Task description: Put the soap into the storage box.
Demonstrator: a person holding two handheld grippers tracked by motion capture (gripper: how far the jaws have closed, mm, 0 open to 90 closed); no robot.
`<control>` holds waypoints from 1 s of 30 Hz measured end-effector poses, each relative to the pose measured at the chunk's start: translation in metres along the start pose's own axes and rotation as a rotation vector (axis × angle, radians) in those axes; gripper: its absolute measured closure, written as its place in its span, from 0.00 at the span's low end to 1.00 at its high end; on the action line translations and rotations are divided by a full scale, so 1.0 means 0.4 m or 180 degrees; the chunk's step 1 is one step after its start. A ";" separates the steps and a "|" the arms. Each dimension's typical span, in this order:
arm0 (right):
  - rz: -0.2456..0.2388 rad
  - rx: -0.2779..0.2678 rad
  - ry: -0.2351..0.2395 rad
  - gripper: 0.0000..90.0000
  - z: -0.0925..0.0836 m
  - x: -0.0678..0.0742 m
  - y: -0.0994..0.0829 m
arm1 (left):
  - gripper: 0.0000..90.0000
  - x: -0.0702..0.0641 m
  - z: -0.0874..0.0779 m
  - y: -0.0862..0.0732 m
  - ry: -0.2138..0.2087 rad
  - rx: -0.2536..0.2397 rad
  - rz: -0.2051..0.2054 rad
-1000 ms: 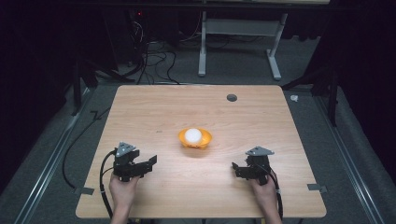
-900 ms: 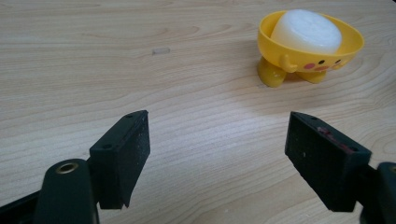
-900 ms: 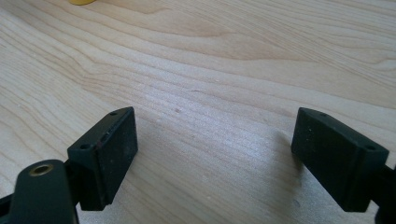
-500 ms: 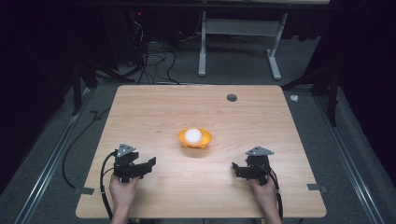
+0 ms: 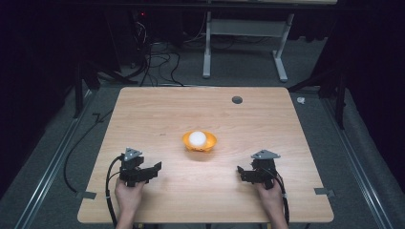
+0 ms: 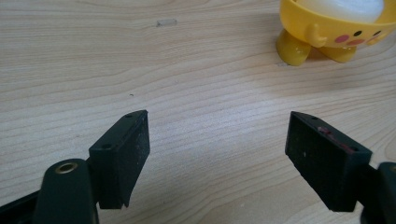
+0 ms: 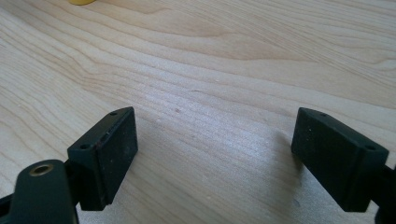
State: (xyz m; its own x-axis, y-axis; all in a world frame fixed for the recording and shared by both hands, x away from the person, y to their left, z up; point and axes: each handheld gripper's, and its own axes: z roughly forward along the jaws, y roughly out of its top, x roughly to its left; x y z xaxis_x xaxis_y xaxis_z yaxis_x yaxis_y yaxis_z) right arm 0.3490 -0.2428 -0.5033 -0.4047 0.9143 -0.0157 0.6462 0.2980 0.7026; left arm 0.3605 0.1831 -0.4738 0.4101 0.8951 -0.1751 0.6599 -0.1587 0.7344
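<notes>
Between wide-open, empty tools [image 5: 152,168] [image 5: 241,172]: yellow cup [image 5: 199,141] holding white ball [image 5: 197,138]

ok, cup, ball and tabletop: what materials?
Cup: glossy yellow moulded plastic, judging by its sheen and printed face. Ball: smooth and white, slightly translucent; plastic or rubber, can't tell which. Tabletop: light wood grain with a matte finish, probably laminate rather than solid wood.

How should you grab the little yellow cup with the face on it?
Probably by the rim of the yellow cup, coming from the near left with the left hand-held gripper, whose jaws stand wide open. The cup stands upright on small feet with a white ball filling it, so one jaw over the thin wall looks tight; squeezing across the body may be safer.
</notes>
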 end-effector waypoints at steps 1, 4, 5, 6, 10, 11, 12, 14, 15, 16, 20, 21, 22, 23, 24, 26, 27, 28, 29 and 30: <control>0.0000 0.0000 0.0000 0.17 0.000 0.000 0.000 | 0.25 -0.001 0.003 0.000 0.0002 0.0009 0.0004; 0.0000 0.0000 0.0000 0.17 0.000 0.000 0.000 | 0.25 -0.002 0.012 0.000 0.0014 0.0028 0.0024; 0.0000 0.0001 0.0000 0.17 0.000 0.000 0.000 | 0.25 -0.004 0.019 0.000 0.0025 0.0043 0.0043; 0.0000 0.0001 0.0001 0.17 0.000 0.000 0.000 | 0.25 -0.006 0.022 0.000 0.0026 0.0045 0.0047; 0.0001 -0.0005 0.0000 0.17 0.000 0.000 0.000 | 0.25 -0.007 0.034 0.000 0.0056 0.0075 0.0076; 0.0001 -0.0005 0.0000 0.17 0.000 0.000 0.000 | 0.25 -0.007 0.034 0.000 0.0056 0.0075 0.0076; 0.0002 -0.0006 -0.0001 0.17 0.000 0.000 0.000 | 0.25 -0.007 0.040 -0.001 0.0073 0.0084 0.0087; 0.0002 -0.0006 0.0000 0.17 0.000 0.000 0.000 | 0.25 -0.008 0.042 -0.001 0.0077 0.0086 0.0092; 0.0001 -0.0005 0.0000 0.17 0.000 0.000 0.000 | 0.25 -0.008 0.045 -0.001 0.0088 0.0093 0.0099; 0.0001 -0.0005 0.0000 0.17 0.000 0.000 0.000 | 0.25 -0.008 0.045 -0.001 0.0088 0.0093 0.0099; 0.0001 -0.0006 0.0000 0.17 0.000 0.000 0.000 | 0.25 -0.013 0.052 -0.002 0.0118 0.0095 0.0134; 0.0000 -0.0006 -0.0001 0.17 0.000 0.000 0.000 | 0.25 -0.013 0.052 -0.002 0.0118 0.0095 0.0134; 0.0001 -0.0006 -0.0001 0.17 0.000 0.000 0.000 | 0.25 -0.013 0.054 -0.002 0.0120 0.0103 0.0140; 0.0001 -0.0006 -0.0001 0.17 0.000 0.000 0.000 | 0.25 -0.013 0.056 -0.002 0.0131 0.0099 0.0142; 0.0002 -0.0005 -0.0001 0.17 0.000 0.000 0.000 | 0.25 -0.014 0.059 -0.002 0.0133 0.0097 0.0143; 0.0001 -0.0006 -0.0001 0.17 0.000 0.000 0.000 | 0.25 -0.015 0.062 -0.003 0.0137 0.0098 0.0153; 0.0001 -0.0006 -0.0001 0.17 0.000 0.000 0.000 | 0.25 -0.015 0.062 -0.003 0.0137 0.0098 0.0153; 0.0001 -0.0005 0.0000 0.17 0.000 0.000 0.000 | 0.25 -0.016 0.063 -0.003 0.0139 0.0095 0.0158; 0.0001 -0.0005 -0.0001 0.17 0.000 0.000 0.000 | 0.25 -0.018 0.065 -0.003 0.0143 0.0089 0.0175; 0.0002 -0.0005 -0.0001 0.17 0.000 0.000 0.000 | 0.25 -0.019 0.066 -0.003 0.0150 0.0087 0.0176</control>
State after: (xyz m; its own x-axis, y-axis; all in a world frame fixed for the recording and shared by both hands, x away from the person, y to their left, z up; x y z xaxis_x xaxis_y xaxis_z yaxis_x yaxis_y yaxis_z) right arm 0.3488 -0.2427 -0.5034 -0.4042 0.9145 -0.0155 0.6453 0.2971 0.7038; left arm 0.3731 0.1655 -0.4907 0.4169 0.9031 -0.1031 0.6541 -0.2193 0.7239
